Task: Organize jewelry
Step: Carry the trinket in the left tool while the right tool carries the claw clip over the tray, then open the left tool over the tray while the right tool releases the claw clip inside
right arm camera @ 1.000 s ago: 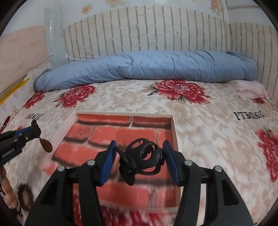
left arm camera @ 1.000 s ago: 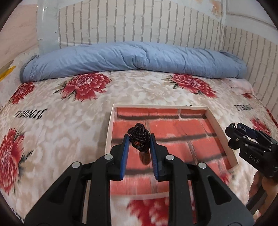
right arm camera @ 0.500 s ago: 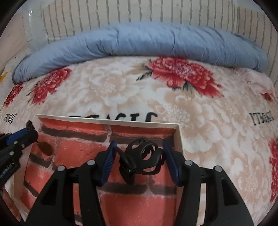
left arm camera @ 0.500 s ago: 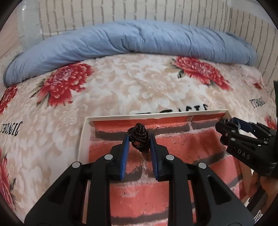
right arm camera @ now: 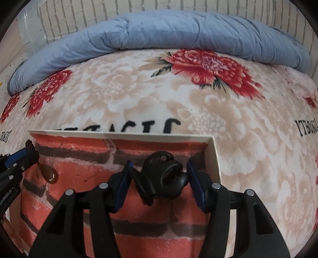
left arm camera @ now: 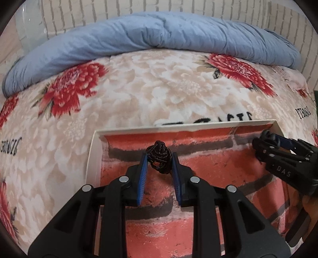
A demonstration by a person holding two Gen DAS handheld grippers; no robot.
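A shallow white-rimmed tray (left arm camera: 93, 150) with a red brick-pattern floor lies on the bed; it also shows in the right wrist view (right arm camera: 215, 156). My left gripper (left arm camera: 159, 158) is shut on a dark braided cord knot (left arm camera: 158, 156), held over the tray's far left part. An amber teardrop pendant (right arm camera: 48, 174) hangs below it in the right wrist view. My right gripper (right arm camera: 159, 168) is shut on a black hair claw clip (right arm camera: 163, 178), over the tray's far right corner. The right gripper also shows in the left wrist view (left arm camera: 266, 144).
The bed has a beige blanket with red flowers (left arm camera: 75, 91). A rolled blue duvet (left arm camera: 159, 33) lies along the far side under a white brick-pattern wall (right arm camera: 139, 8).
Both grippers have moved forward and lower over the tray, toward its far edge. Each still holds its item; the tray looks larger and closer.
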